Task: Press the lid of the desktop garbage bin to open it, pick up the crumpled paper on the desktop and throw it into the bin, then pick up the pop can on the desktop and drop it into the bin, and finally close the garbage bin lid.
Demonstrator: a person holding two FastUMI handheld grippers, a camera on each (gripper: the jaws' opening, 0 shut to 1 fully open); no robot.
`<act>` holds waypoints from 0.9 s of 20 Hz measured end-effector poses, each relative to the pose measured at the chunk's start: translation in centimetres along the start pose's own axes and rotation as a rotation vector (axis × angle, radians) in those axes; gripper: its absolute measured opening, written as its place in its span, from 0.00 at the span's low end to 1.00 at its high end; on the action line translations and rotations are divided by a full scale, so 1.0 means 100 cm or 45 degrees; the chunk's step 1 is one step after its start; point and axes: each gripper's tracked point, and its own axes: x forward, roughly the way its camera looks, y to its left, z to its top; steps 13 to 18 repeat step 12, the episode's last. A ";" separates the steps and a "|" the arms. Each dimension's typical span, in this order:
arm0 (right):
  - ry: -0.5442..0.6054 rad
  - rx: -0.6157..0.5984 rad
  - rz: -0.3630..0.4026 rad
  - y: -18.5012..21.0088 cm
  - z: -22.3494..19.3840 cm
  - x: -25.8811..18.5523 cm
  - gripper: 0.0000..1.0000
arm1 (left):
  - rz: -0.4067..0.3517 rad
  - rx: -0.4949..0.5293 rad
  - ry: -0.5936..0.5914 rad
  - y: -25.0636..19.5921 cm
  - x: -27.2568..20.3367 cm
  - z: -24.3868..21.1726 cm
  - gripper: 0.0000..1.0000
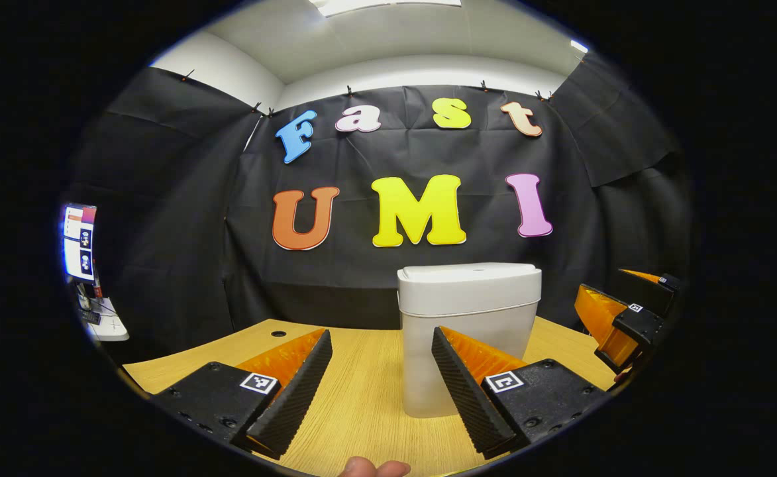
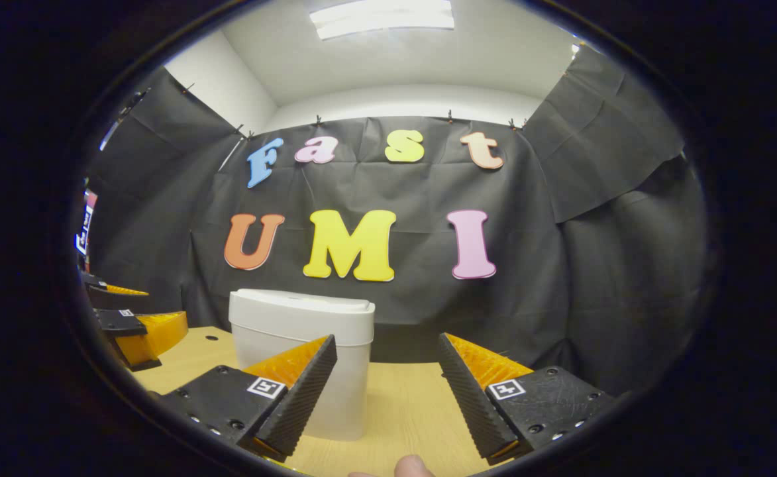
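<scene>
No legible brand on the white garbage bin (image 1: 469, 331); lid down, it stands centre frame on the wooden desk (image 1: 362, 391). Left gripper (image 1: 381, 391) and right gripper (image 2: 387, 397) fingers released, empty. Monitor (image 1: 79, 242) at far left

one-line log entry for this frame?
stage: pre-press | bin: upright on table, lid closed | left gripper: open, empty | right gripper: open, empty
</scene>
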 end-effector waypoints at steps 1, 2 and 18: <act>0.000 -0.001 0.001 0.001 0.000 0.000 0.95 | 0.002 0.000 -0.003 0.001 0.000 0.001 0.98; 0.000 -0.002 0.004 0.001 0.000 -0.001 0.95 | 0.001 -0.001 -0.005 0.001 0.000 0.002 0.98; 0.001 0.007 -0.001 0.002 -0.003 -0.006 0.95 | -0.005 0.005 -0.013 0.002 -0.002 0.005 0.98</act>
